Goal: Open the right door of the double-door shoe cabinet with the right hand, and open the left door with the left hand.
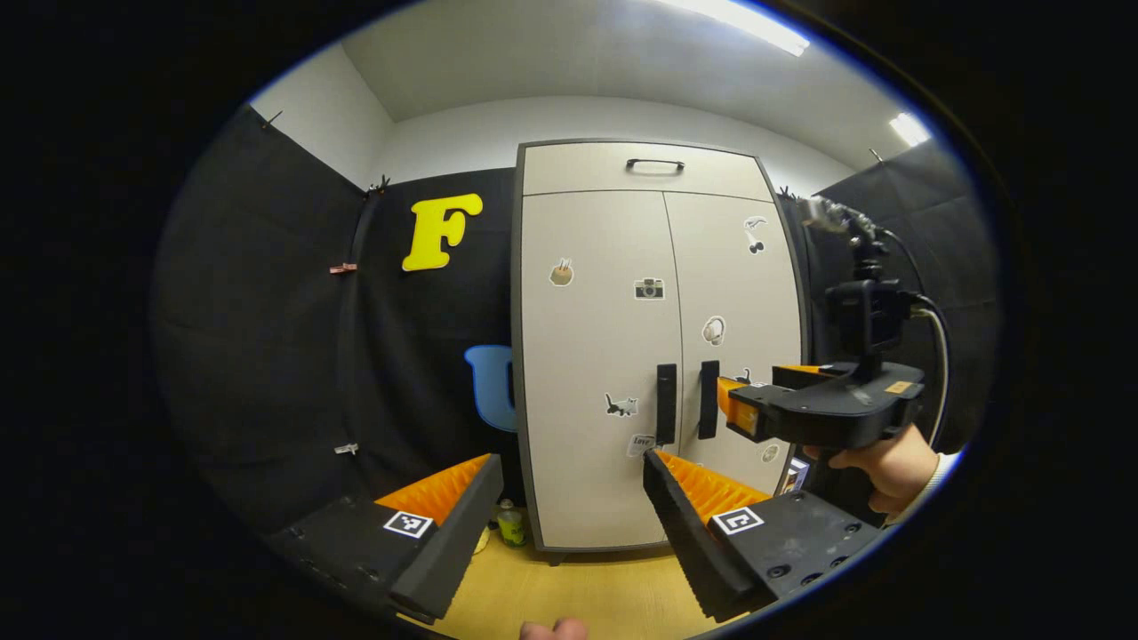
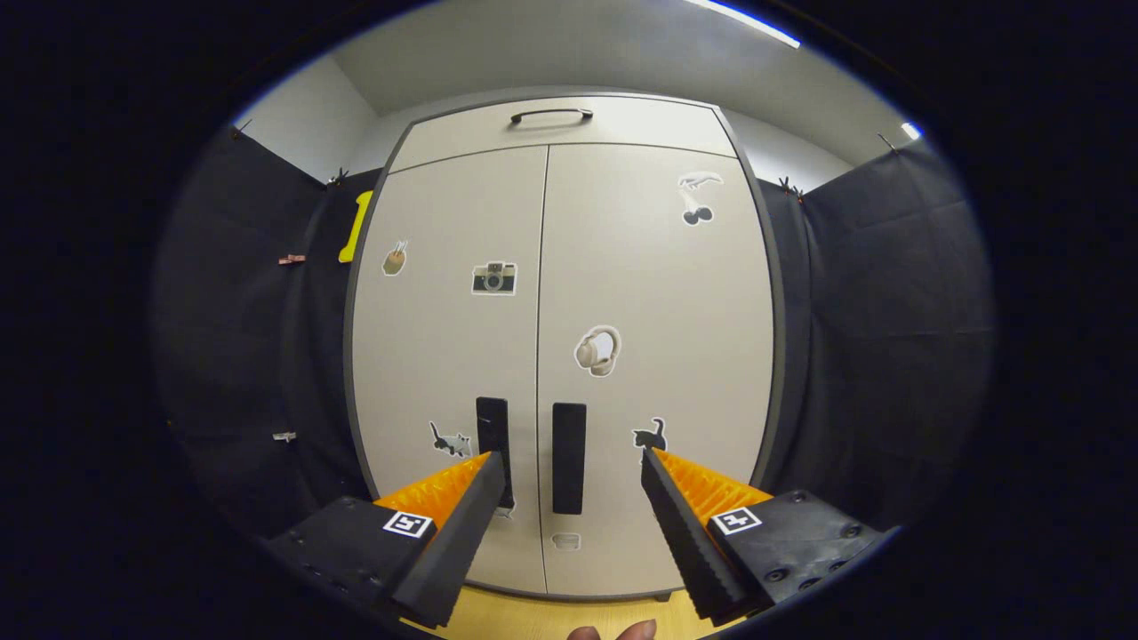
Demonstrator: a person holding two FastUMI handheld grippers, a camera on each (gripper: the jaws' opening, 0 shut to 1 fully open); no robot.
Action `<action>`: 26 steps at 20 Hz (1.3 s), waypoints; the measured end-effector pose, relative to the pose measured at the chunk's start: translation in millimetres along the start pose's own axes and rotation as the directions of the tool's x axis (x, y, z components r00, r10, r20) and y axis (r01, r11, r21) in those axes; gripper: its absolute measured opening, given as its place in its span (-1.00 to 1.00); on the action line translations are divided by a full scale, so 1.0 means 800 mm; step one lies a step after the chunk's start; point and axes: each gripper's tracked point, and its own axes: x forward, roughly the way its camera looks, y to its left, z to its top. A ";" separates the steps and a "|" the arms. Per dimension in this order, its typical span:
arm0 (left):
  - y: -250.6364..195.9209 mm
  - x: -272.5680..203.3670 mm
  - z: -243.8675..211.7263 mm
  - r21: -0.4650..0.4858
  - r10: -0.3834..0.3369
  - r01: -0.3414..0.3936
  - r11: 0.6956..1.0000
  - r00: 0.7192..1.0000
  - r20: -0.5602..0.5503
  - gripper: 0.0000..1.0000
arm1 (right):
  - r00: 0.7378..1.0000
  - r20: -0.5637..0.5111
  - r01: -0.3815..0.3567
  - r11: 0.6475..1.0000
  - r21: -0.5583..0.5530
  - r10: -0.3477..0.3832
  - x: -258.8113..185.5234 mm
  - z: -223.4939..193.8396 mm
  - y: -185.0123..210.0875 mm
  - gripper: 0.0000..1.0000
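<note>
jaws apart on both: right gripper (image 2: 569,524) straddles the right door handle (image 2: 569,458) near the cabinet's centre seam, untouched; left gripper (image 1: 573,524) hangs back. risk, judged: closing off-centre could snag the left door handle (image 2: 493,427) just beside.

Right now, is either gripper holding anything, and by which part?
Nothing is held. Both the left gripper and right gripper are open, short of the cabinet's door handles.

left door (image 2: 449,356) left of right door (image 2: 653,356) | drawer (image 2: 560,129) above both | right gripper (image 1: 742,413) before right door's handle (image 1: 709,399)
</note>
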 end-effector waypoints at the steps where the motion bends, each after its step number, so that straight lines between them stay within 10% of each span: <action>1: 0.004 0.000 -0.003 -0.003 0.002 -0.002 1.000 1.000 -0.005 0.96 | 1.000 -0.008 0.010 1.000 -0.015 -0.010 0.015 -0.010 0.000 0.94; 9: 0.042 0.010 -0.029 -0.011 0.013 -0.014 1.000 0.999 -0.043 0.96 | 0.997 -0.029 0.067 0.997 -0.024 -0.068 0.095 -0.047 -0.001 0.86; 14: 0.050 0.017 -0.036 -0.018 0.004 -0.004 1.000 0.999 -0.049 0.96 | 0.992 -0.097 0.078 0.996 0.035 -0.074 0.120 -0.075 0.001 -0.05; 26: 0.052 0.005 -0.040 -0.015 0.001 -0.002 1.000 0.998 -0.057 0.96 | 0.991 -0.092 0.101 0.994 0.033 -0.098 0.127 -0.078 0.000 -0.41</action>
